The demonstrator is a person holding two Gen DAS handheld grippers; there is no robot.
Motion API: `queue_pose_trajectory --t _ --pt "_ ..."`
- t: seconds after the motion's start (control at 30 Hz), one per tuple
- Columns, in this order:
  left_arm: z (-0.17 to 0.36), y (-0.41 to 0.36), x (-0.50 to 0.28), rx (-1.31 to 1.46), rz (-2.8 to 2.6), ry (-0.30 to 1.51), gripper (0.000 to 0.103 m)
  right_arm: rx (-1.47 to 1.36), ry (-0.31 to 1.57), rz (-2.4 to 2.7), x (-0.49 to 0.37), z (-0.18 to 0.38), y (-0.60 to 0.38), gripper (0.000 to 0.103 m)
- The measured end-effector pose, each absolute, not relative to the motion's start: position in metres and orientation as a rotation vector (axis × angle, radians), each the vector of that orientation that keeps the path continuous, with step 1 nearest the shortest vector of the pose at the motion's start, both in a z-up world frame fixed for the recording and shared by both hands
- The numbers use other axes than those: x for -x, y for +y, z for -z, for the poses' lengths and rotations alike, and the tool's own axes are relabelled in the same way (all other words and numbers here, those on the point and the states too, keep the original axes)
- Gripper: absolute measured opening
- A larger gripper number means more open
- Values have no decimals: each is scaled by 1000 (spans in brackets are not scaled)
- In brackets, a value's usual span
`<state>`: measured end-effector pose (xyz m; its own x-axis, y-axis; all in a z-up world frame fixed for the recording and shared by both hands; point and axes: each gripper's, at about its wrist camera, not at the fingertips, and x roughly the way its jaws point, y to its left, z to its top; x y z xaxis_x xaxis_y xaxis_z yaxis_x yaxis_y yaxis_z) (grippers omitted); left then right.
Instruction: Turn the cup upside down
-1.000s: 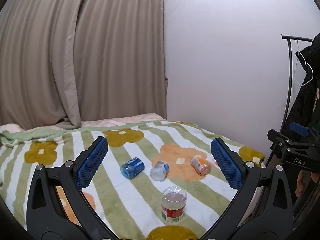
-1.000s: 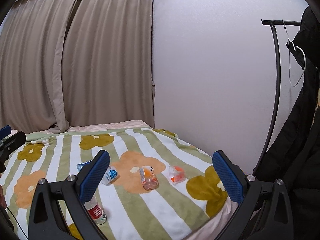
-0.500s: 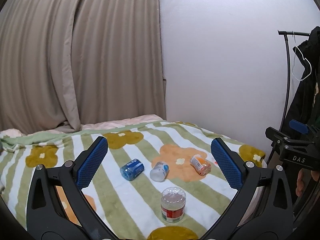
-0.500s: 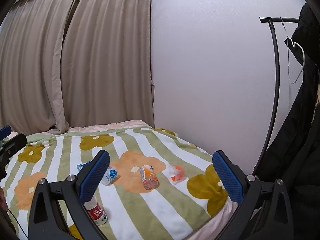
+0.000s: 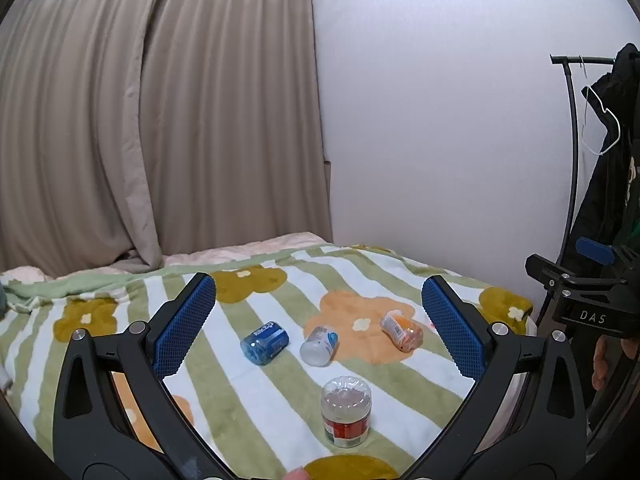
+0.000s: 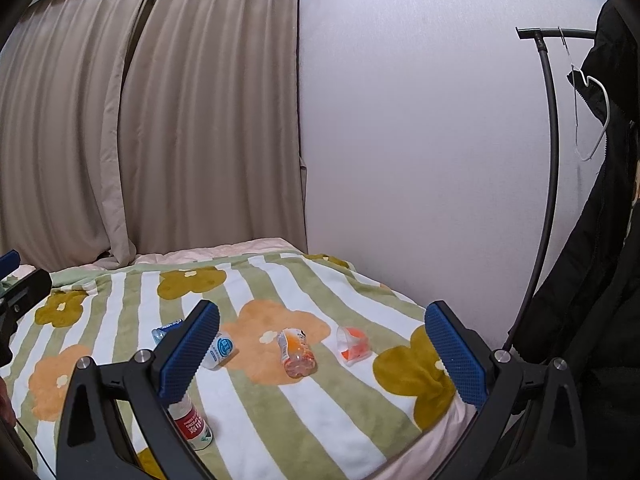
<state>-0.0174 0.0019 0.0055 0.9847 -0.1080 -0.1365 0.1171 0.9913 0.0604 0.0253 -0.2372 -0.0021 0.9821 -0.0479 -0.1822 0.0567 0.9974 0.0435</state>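
Over the last second both views only tilted slightly; the clear red-labelled cup stands bottom-up on the striped floral bed as before. Left gripper and right gripper hover with jaws spread wide, holding nothing.

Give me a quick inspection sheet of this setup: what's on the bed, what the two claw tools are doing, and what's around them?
Surface: striped flower blanket on a bed.
Job's things: red-label cup standing bottom-up; blue cup, white cup, orange cup and small clear cup lying on their sides.
Clutter: nothing seen.
Grippers: left gripper and right gripper both open, held above the bed, touching nothing.
Cables: thin dark cord at the right view's lower left edge.
Surroundings: beige curtains, white wall, coat rack with dark coat.
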Motion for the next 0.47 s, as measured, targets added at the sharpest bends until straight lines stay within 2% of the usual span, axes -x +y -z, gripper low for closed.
queue_pose_trajectory --t 0.47 --pt "-8 3 21 -70 111 93 103 -50 183 52 -26 2 -238 103"
